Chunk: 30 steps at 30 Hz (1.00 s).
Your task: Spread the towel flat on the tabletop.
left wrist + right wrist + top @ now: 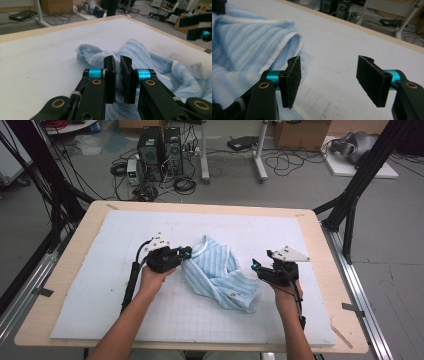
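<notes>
Towel [220, 275] of light blue with white stripes lies crumpled at the middle of the white mat [100, 295] that covers the tabletop [60, 270]. At the towel's left edge sits the left tool [186, 253], its jaws drawn narrow and clamped on a fold of the cloth; in the left gripper view the left tool [120, 75] shows terry pinched in the thin gap between its pads. Just off the towel's right edge is the right tool [256, 266], jaws spread wide and holding nothing; in the right gripper view the right tool [332, 82] has the towel's white-hemmed edge [284, 47] just beside and behind one pad, with bare mat between the two. A white care label [198, 71] lies on the towel's far side from the left tool.
</notes>
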Available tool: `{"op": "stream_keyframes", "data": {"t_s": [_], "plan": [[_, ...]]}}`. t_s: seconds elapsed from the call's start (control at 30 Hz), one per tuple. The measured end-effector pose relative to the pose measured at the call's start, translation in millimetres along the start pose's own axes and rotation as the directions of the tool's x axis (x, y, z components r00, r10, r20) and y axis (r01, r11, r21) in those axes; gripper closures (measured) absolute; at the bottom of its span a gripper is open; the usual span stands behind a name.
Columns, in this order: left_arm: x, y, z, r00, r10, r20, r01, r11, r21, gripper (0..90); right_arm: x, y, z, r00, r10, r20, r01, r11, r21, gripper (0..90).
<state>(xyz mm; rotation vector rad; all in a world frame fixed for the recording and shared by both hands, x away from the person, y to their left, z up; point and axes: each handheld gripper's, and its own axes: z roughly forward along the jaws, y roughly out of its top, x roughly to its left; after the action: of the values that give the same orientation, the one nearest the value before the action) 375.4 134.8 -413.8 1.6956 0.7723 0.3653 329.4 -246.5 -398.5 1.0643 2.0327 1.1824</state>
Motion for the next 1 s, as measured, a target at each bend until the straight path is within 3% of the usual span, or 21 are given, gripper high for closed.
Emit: {"op": "stream_keyframes", "data": {"t_s": [0.13, 0.17, 0.2, 0.23, 0.33, 0.43, 0.47, 0.5, 0.57, 0.87, 1.0], "plan": [[12.1, 0.2, -6.9, 0.9986, 0.008, -0.053, -0.009, 0.9996, -0.027, 83.2, 12.9, 0.6, 15.3, 0.9941, -0.012, -0.108, 0.017, 0.999, 0.047, 38.1], [15.5, 0.1, -7.9, 0.9976, 0.011, -0.068, -0.014, 0.9992, -0.037, 83.3, 16.4, 0.3, 19.6, 0.9900, -0.014, -0.140, 0.023, 0.998, 0.062, 38.1], [19.3, -0.2, -8.7, 0.9966, 0.004, -0.083, -0.009, 0.9987, -0.051, 83.4, 24.4, -2.1, 31.4, 0.9786, -0.008, -0.206, 0.033, 0.993, 0.117, 38.1], [21.6, -0.5, -9.4, 0.9959, 0.001, -0.091, -0.007, 0.9985, -0.055, 83.4, 24.4, -2.1, 31.4, 0.9786, -0.008, -0.206, 0.033, 0.993, 0.117, 38.1], [29.0, -2.8, -10.3, 0.9938, -0.023, -0.109, 0.016, 0.9974, -0.070, 83.4, 34.0, -9.7, 46.1, 0.9648, 0.004, -0.263, 0.047, 0.982, 0.185, 40.0], [32.7, -4.6, -11.8, 0.9933, -0.024, -0.113, 0.017, 0.9977, -0.066, 83.4, 43.3, -18.1, 58.1, 0.9579, -0.020, -0.286, 0.095, 0.963, 0.251, 50.6], [33.1, -4.5, -12.5, 0.9933, -0.026, -0.113, 0.018, 0.9976, -0.066, 83.4, 45.0, -20.4, 59.0, 0.9605, -0.034, -0.276, 0.103, 0.965, 0.242, 57.6], [33.4, -4.4, -13.3, 0.9927, -0.025, -0.118, 0.017, 0.9975, -0.068, 83.4, 44.9, -20.2, 57.8, 0.9599, -0.024, -0.279, 0.095, 0.965, 0.244, 70.8], [34.8, -4.3, -15.3, 0.9925, -0.030, -0.119, 0.022, 0.9974, -0.068, 83.4, 42.0, -19.8, 54.9, 0.9524, -0.020, -0.304, 0.100, 0.963, 0.250, 83.4], [41.6, -20.0, -24.9, 0.9862, -0.074, -0.148, 0.065, 0.9960, -0.061, 83.2, 45.6, -31.6, 18.5, 0.9452, -0.115, -0.306, 0.192, 0.952, 0.237, 85.8], [43.5, -22.8, -29.4, 0.9854, -0.080, -0.150, 0.072, 0.9958, -0.057, 83.2, 41.0, -40.0, -2.6, 0.9472, -0.124, -0.296, 0.194, 0.955, 0.223, 86.2]]}}
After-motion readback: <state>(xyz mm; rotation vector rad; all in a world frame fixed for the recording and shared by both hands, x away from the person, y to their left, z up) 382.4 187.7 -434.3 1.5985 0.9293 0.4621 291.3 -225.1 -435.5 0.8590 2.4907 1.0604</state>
